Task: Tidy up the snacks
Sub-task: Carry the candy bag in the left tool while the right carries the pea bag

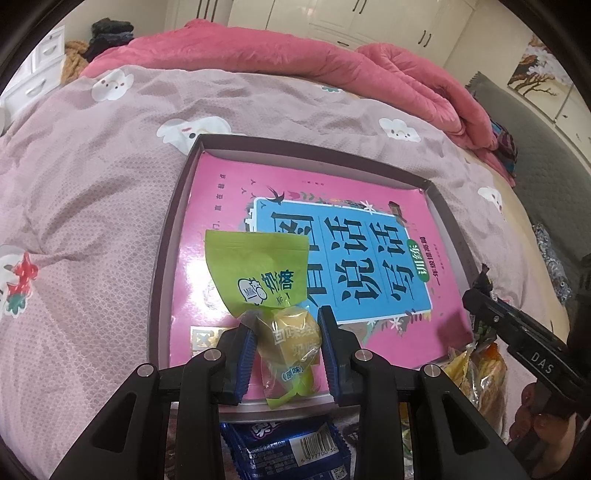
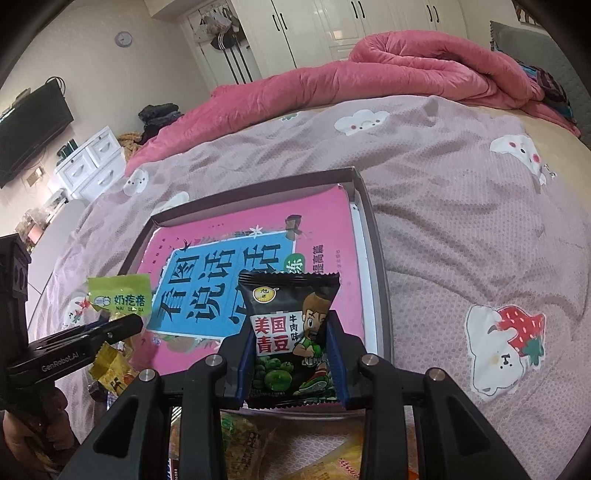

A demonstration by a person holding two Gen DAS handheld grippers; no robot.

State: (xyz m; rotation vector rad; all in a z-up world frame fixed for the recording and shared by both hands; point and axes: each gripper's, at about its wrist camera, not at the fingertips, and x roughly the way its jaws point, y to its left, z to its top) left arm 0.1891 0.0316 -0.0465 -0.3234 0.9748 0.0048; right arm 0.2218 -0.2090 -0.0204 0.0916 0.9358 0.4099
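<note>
While the left hand-held gripper [image 1: 286, 343] clamped a green pouch [image 1: 273, 295] and the right hand-held gripper [image 2: 291, 363] clamped a black packet [image 2: 291, 332], the tray [image 1: 164, 258] lay at twelve o'clock of both.

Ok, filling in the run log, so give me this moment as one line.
left gripper: shut on green pack | right gripper: shut on black pack | both over tray | tray: pink book only

Bed: covered by a mauve sheet [image 2: 461, 221] printed with clouds.
Quilt: a pink quilt [image 2: 369, 70] is heaped at the far side.
Wall: white wardrobes [image 2: 332, 26], a round clock [image 2: 123, 38], a dark television [image 2: 29, 129].
Corner: a white drawer cabinet [image 2: 92, 162] is seen.
</note>
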